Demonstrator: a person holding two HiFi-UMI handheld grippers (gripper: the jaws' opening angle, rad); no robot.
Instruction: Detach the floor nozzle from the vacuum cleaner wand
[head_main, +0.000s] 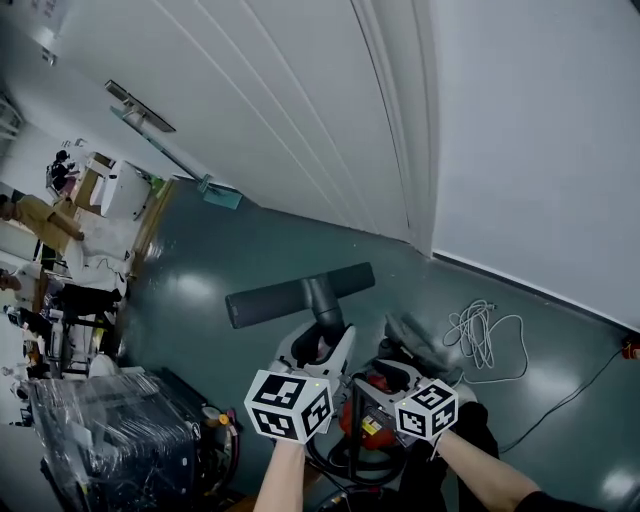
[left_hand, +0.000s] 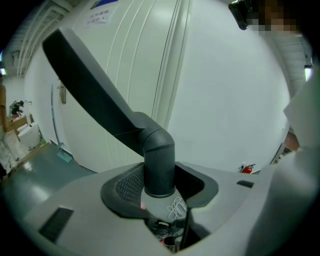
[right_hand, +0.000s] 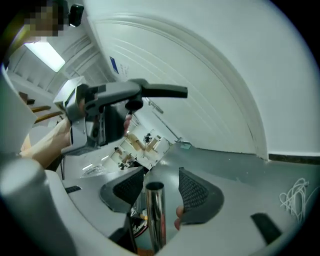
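Note:
The black floor nozzle (head_main: 300, 290) hangs in the air in front of the white wall, off the wand. My left gripper (head_main: 322, 345) is shut on its round neck (left_hand: 160, 165), and the wide head (left_hand: 95, 95) slants up to the left. The chrome wand (right_hand: 155, 210) stands upright between the jaws of my right gripper (right_hand: 156, 192), its open top end bare. There is a gap between the wand and each pad (right_hand: 194, 192), so that gripper is open. In the right gripper view the left gripper (right_hand: 95, 120) holds the nozzle (right_hand: 160, 91) up at the left.
The red vacuum body (head_main: 372, 425) sits on the green floor under my hands. A coil of white cable (head_main: 482, 335) lies to the right. Plastic-wrapped equipment (head_main: 110, 440) stands at the lower left. A red fire extinguisher (left_hand: 246, 169) is by the wall.

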